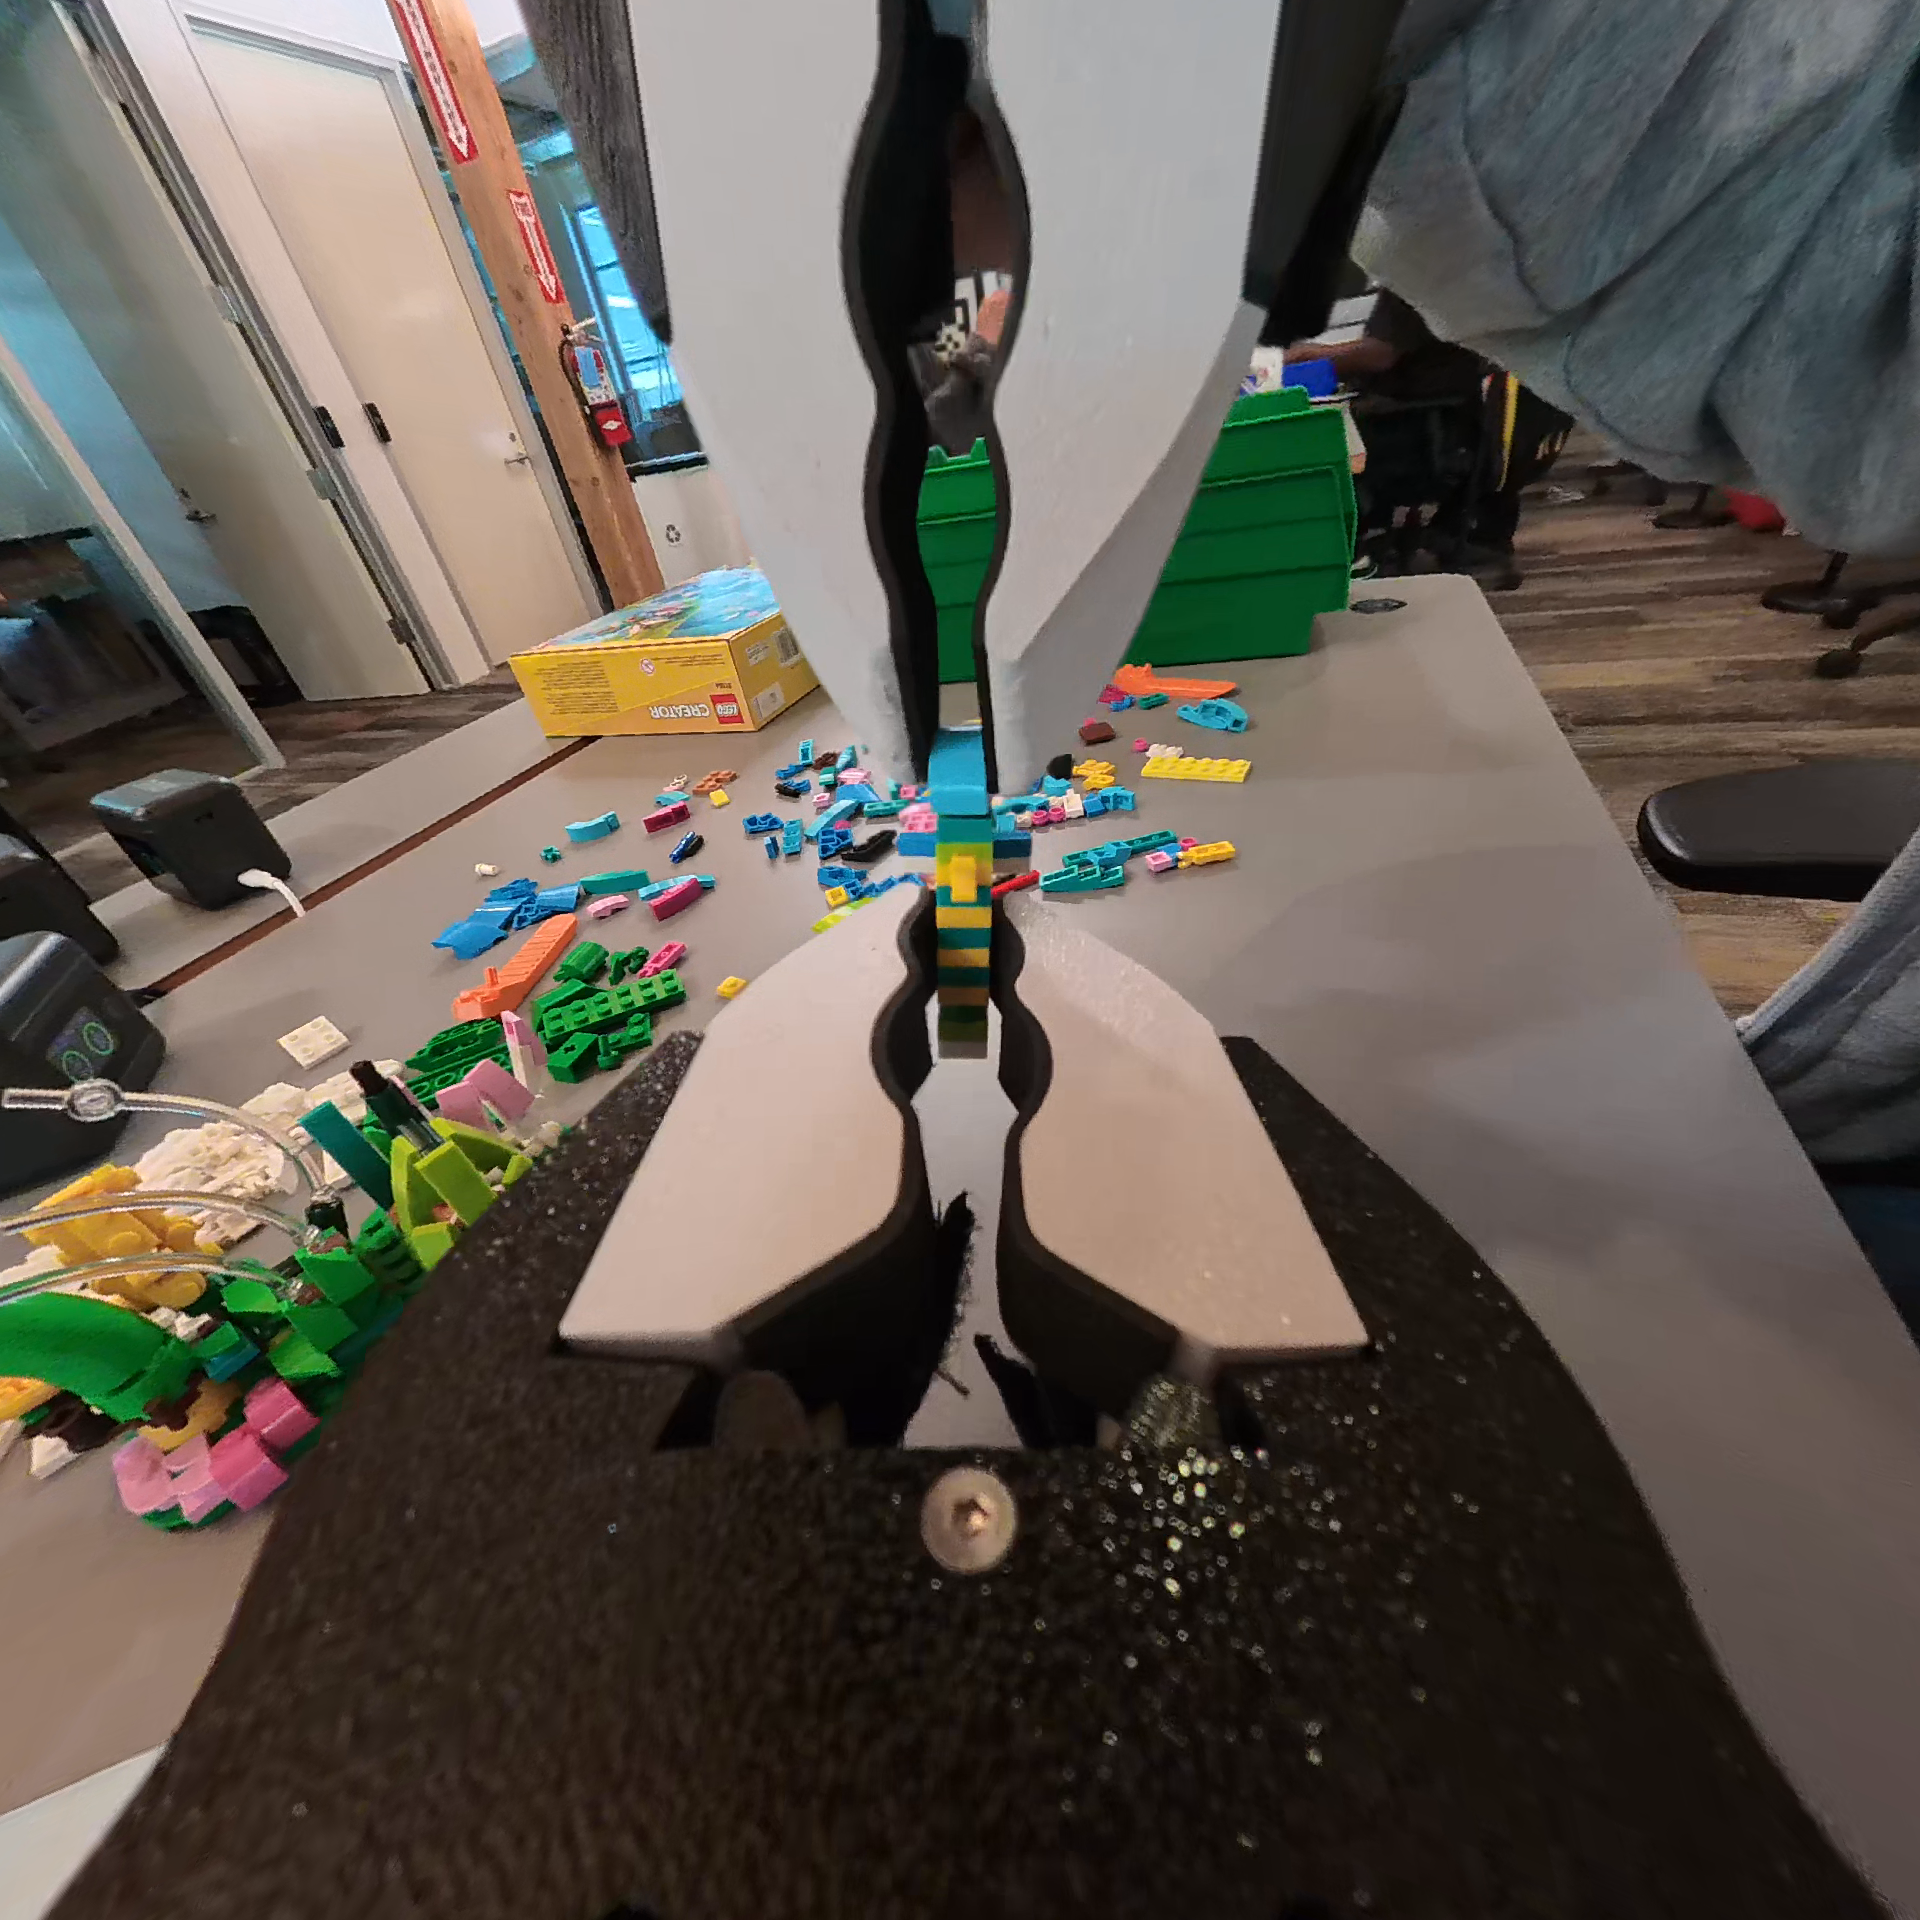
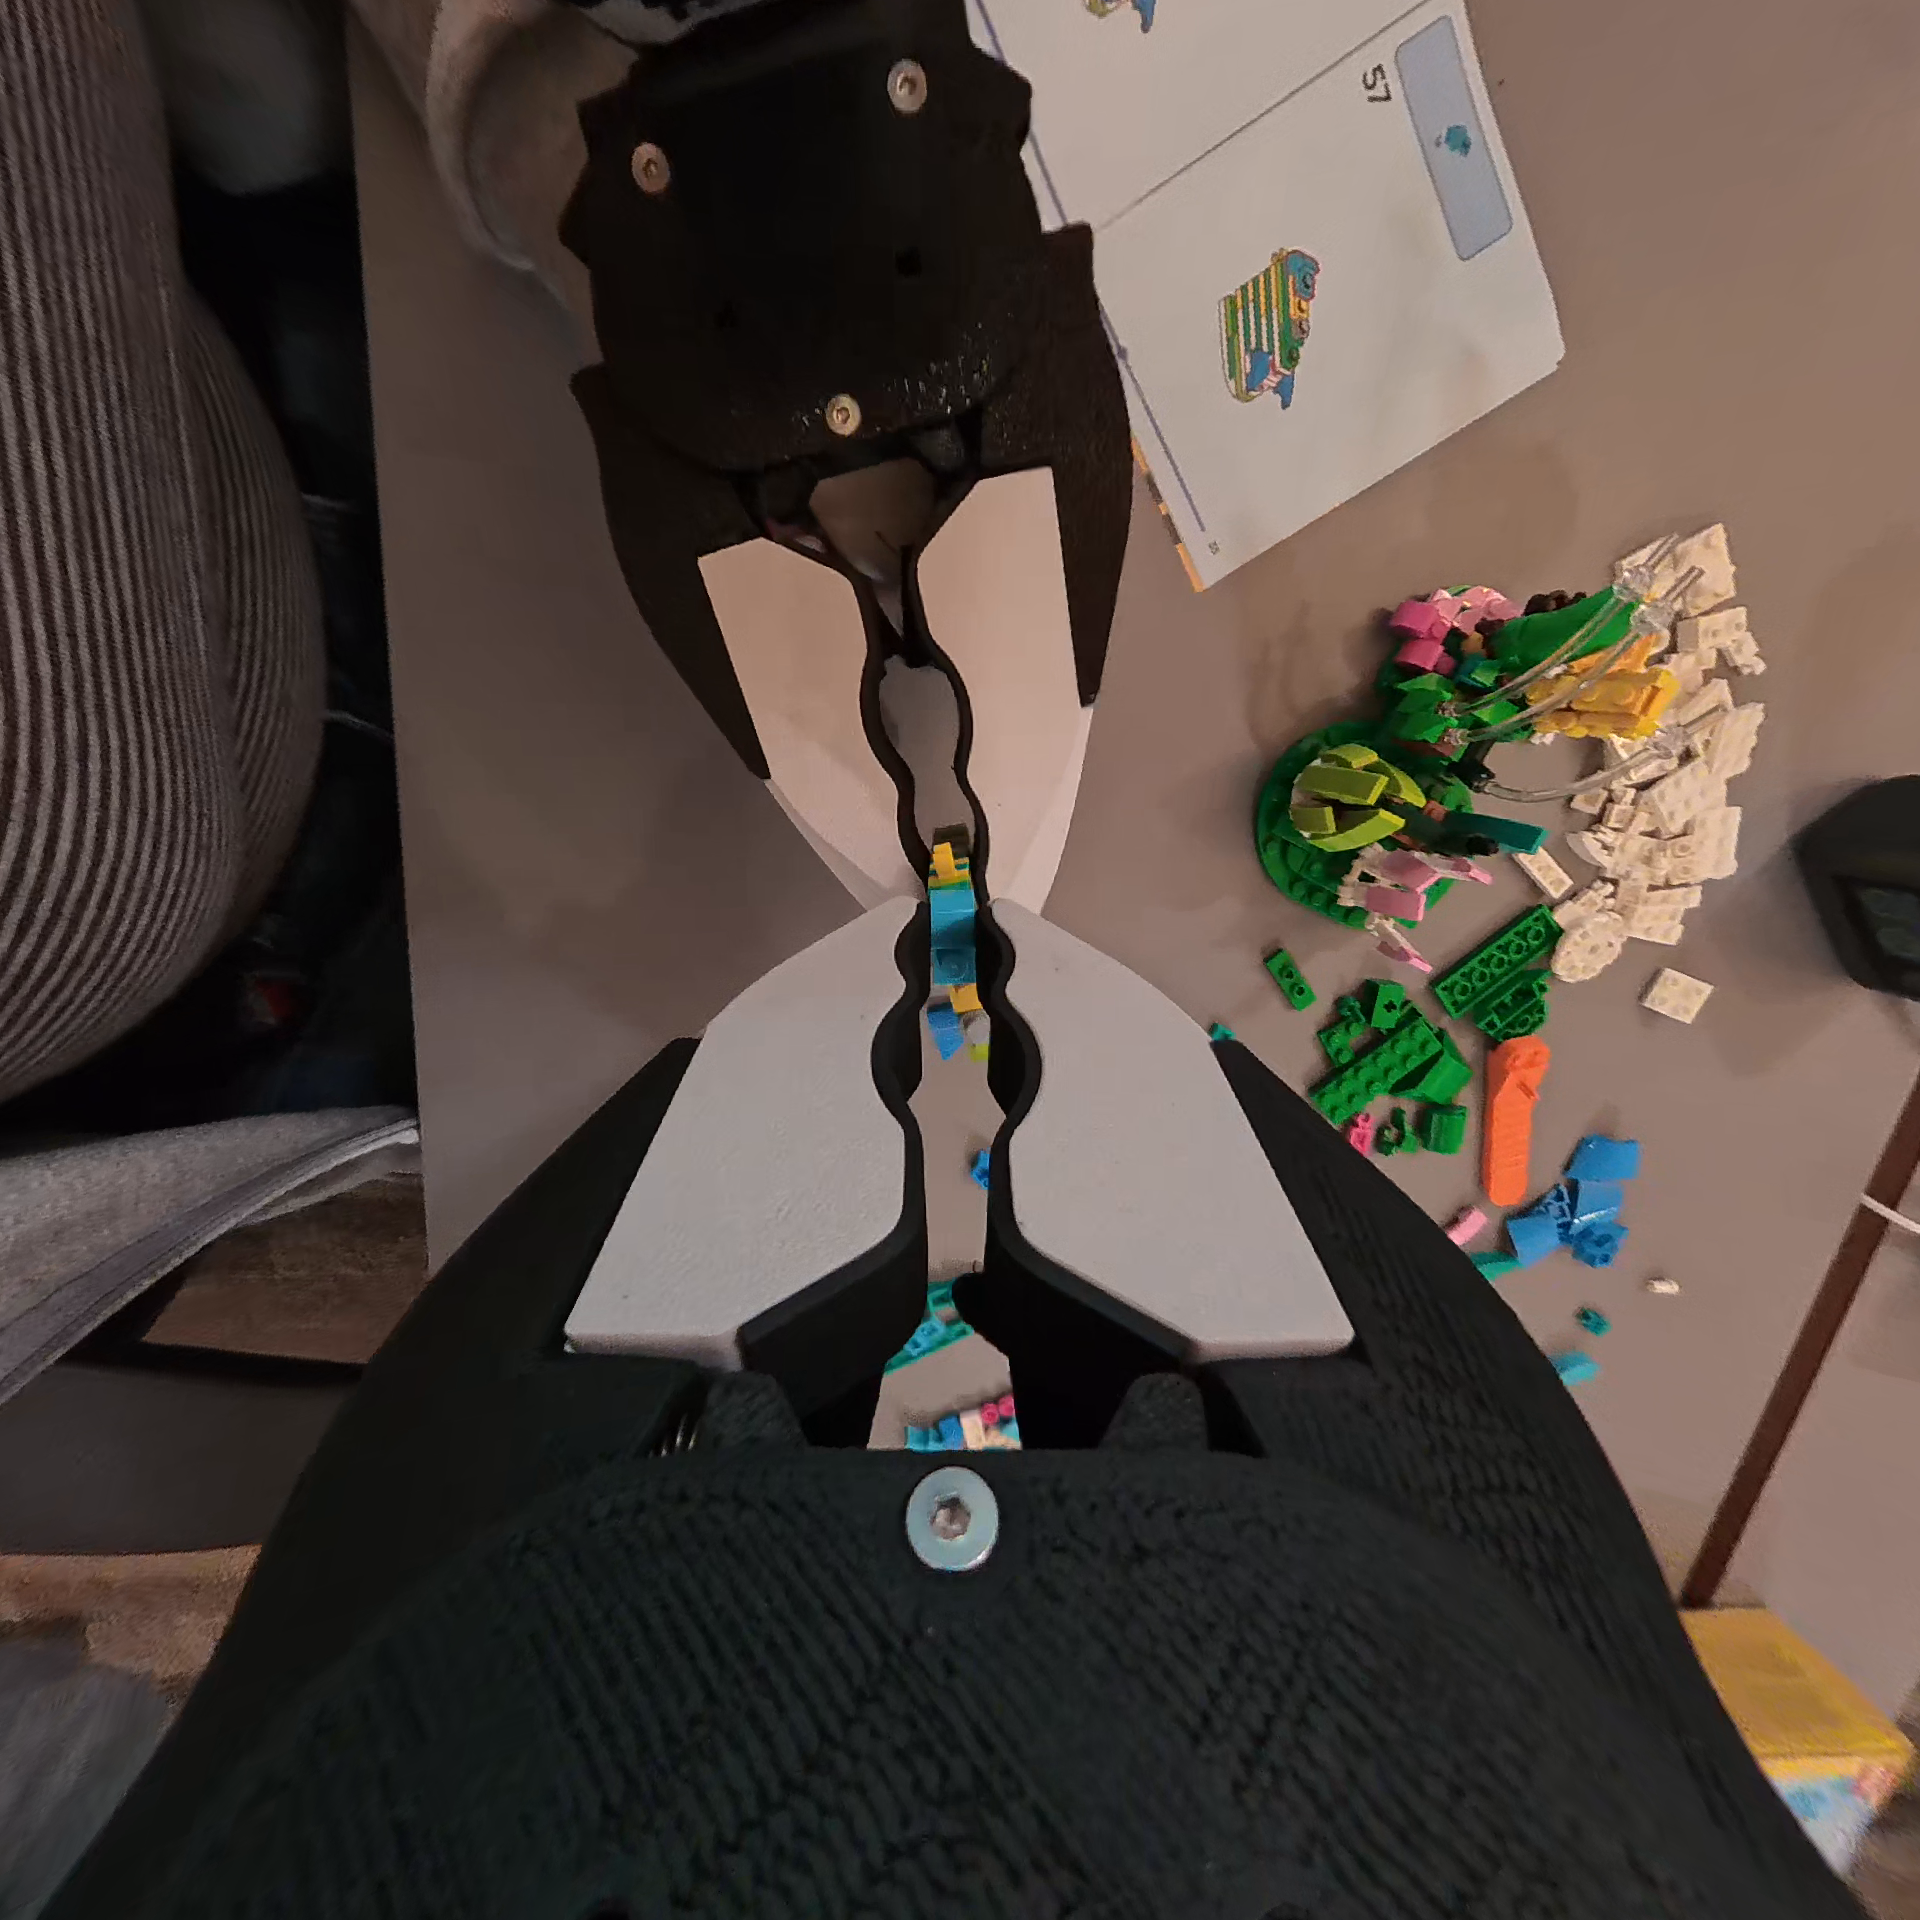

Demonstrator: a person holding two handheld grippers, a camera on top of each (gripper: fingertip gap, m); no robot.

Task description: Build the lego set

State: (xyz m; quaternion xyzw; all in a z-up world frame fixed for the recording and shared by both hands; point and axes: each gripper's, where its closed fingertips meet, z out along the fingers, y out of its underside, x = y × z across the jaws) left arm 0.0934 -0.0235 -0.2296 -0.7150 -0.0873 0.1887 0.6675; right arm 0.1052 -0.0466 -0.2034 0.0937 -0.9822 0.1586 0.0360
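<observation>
A small striped Lego assembly (image 1: 961, 987) of green, yellow and teal layers is held above the grey table (image 1: 1403, 987). My left gripper (image 1: 961, 914) is shut on its lower part. My right gripper (image 1: 954, 743) comes in from the opposite side, tip to tip, and is shut on a blue brick (image 1: 956, 779) at the assembly's far end. In the right wrist view my right gripper (image 2: 951, 920) pinches the blue brick (image 2: 951, 951). My left gripper (image 2: 948, 862) holds the yellow-green end (image 2: 945, 854) just beyond. The blue brick touches the striped part.
Loose bricks (image 1: 831, 821) are scattered over the table. A yellow box (image 1: 665, 675) and green bins (image 1: 1247, 561) stand at the far end. A flower model (image 2: 1455, 727), white pieces (image 2: 1662, 831), an orange separator (image 2: 1515, 1122) and an open instruction booklet (image 2: 1299, 291) lie beside the grippers. My left and right fingertips are right by each other.
</observation>
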